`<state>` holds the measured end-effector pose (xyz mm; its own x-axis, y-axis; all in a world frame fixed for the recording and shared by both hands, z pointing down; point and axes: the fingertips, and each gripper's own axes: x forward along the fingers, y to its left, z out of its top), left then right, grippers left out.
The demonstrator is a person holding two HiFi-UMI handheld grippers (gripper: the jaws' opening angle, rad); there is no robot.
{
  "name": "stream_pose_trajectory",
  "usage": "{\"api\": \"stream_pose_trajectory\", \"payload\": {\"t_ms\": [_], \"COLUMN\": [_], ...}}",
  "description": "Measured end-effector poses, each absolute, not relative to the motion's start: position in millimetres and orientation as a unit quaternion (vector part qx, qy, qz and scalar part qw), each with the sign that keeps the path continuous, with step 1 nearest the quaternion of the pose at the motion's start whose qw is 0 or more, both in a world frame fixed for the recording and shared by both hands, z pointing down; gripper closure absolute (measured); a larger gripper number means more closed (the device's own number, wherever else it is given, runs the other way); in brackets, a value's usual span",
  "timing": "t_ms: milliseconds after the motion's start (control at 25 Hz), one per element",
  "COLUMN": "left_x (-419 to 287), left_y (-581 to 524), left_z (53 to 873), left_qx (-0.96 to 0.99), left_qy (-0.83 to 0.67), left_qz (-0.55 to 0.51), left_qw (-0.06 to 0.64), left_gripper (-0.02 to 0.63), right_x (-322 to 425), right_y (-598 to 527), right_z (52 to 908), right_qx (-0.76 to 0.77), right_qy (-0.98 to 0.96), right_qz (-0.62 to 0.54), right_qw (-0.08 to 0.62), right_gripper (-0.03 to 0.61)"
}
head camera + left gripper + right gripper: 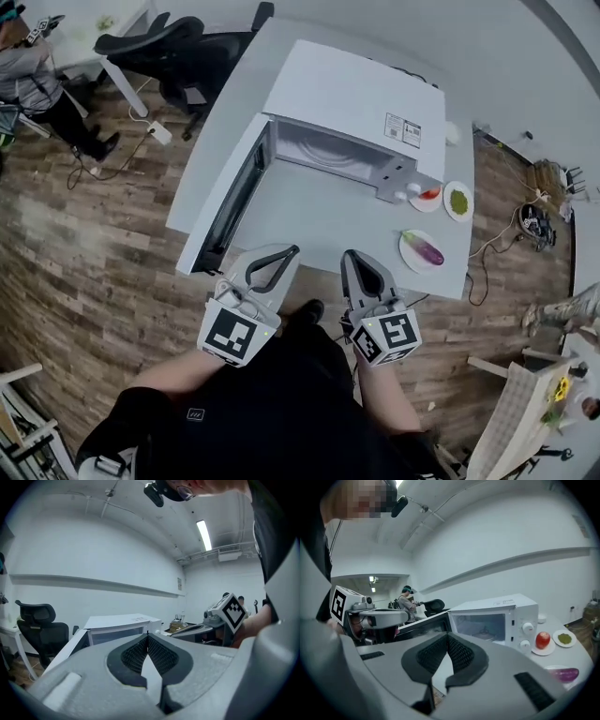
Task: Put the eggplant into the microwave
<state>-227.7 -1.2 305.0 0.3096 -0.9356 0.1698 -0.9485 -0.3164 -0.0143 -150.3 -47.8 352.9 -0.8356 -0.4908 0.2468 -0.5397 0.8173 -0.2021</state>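
A purple eggplant [424, 249] lies on a white plate [409, 253] at the right of the grey table, in front of the white microwave [361, 103]. The microwave's door [230, 202] hangs open to the left and the cavity shows bare. My left gripper [292, 251] and right gripper [349, 253] are side by side at the table's near edge, both shut and holding nothing. In the right gripper view the eggplant [565, 673] sits low at the right, past the shut tips [448, 635]. The left gripper's tips [148, 634] meet in front of the microwave [122, 623].
A tomato on a plate [429, 194] and a plate of something green [458, 200] sit right of the microwave. Black office chairs [178, 47] stand behind the table. A person [37, 84] sits at the far left. A cable [483, 262] hangs off the table's right end.
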Motion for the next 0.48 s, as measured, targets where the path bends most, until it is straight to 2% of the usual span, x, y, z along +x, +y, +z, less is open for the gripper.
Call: {"api": "stream_pose_trajectory", "payload": {"t_ms": [480], "left_x": [-156], "left_y": [-62], "left_z": [330], "left_qx": [0.849], "left_qy": [-0.518], "left_qz": [0.086], "left_qw": [0.068], "left_gripper": [0.604], "right_x": [-32], "right_y": [-75], "right_z": [383], "right_qx": [0.383], "right_qy": [-0.908], "right_qz": [0.132], "right_qw": [0.105], "right_gripper": [0.561]}}
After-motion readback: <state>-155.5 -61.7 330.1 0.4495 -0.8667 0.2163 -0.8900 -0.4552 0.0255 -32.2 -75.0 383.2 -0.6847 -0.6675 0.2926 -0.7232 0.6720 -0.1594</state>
